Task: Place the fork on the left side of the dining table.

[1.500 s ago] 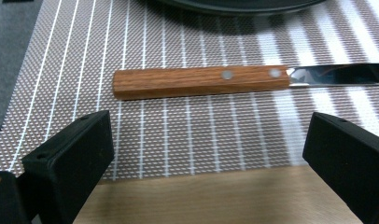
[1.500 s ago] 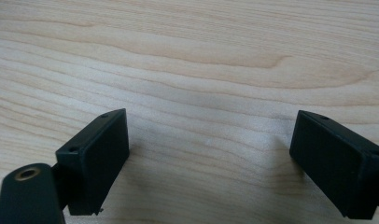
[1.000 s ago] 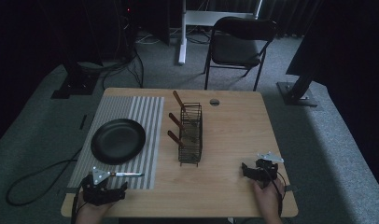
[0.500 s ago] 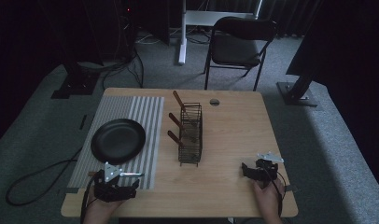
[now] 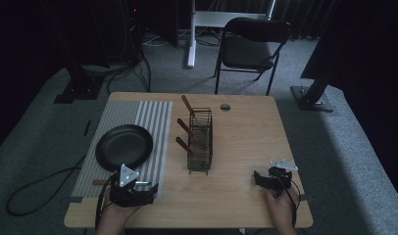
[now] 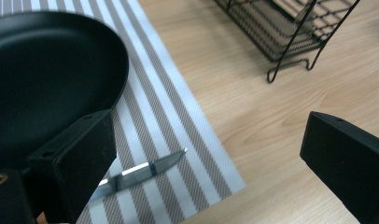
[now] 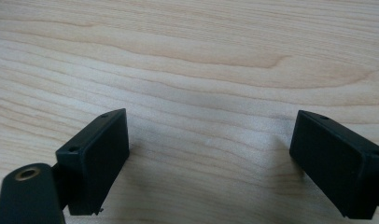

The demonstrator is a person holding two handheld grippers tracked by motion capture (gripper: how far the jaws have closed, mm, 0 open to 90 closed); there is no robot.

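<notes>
A black round plate lies on a grey striped mat at the table's left. A knife with a wooden handle lies on the mat near the front edge; its blade tip points toward the bare wood. My left gripper hovers just over the knife's blade end, open, with the blade passing under its left jaw. The plate lies close ahead of it. My right gripper rests low at the front right, open over bare wood, nothing between its jaws.
A black wire rack stands mid-table with three wooden handles sticking out to its left; its foot is ahead of the left gripper. A round hole is in the tabletop behind it. A folding chair stands beyond the table.
My left gripper has moved right and slightly forward along the front edge, now over the knife's blade end. The right gripper has stayed put.
</notes>
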